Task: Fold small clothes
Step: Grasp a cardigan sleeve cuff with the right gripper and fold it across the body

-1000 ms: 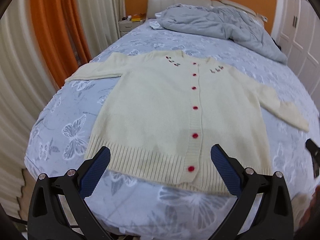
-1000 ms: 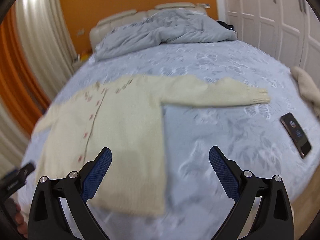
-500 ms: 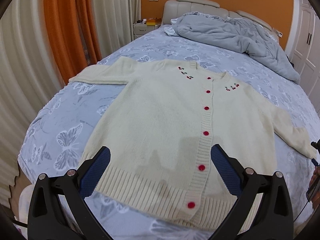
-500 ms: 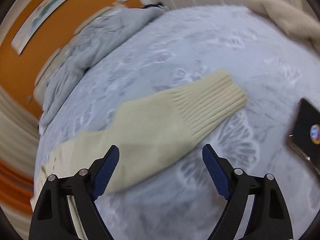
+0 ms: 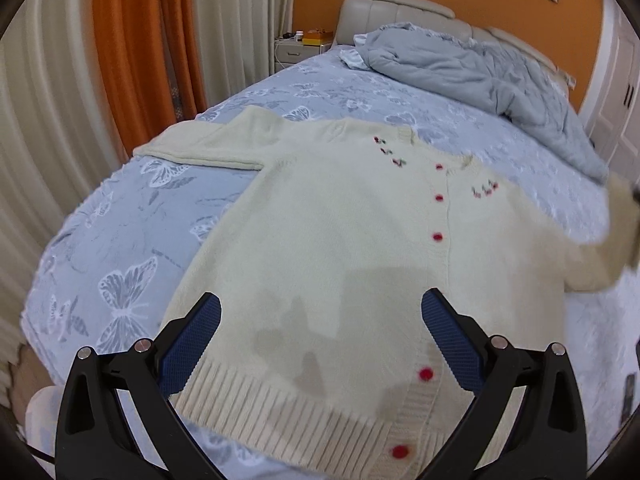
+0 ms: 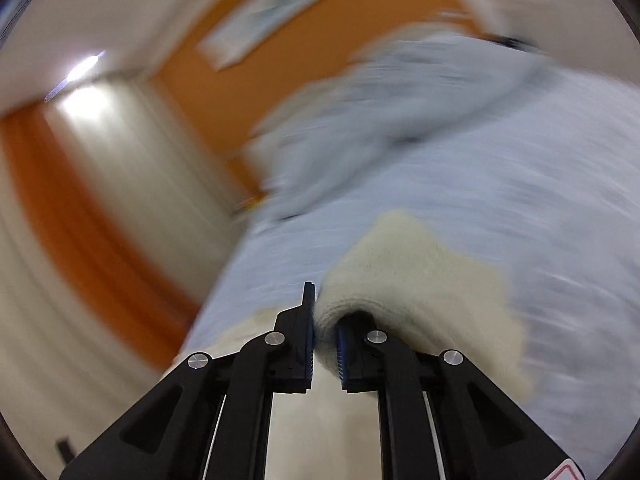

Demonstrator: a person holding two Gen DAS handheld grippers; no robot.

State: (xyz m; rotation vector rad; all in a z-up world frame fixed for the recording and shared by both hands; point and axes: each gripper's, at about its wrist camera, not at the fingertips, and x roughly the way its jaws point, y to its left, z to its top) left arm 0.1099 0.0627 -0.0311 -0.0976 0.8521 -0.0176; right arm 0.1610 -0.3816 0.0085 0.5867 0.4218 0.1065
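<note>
Right gripper (image 6: pixel 324 340) jaws now clamp knit sleeve (image 6: pixel 420 280), left gripper (image 5: pixel 320 344) jaws spread.

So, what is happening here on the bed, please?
A person with two handheld grippers is folding a cream knitted cardigan with red buttons, spread flat on the blue butterfly-patterned bedspread. The right gripper is shut on the cardigan's cream sleeve and holds it off the bed. The left gripper hovers open above the ribbed hem.

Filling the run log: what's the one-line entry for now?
left tool: open, above cardigan hem | right tool: shut on sleeve, lifted | fold: sleeve not yet folded
</note>
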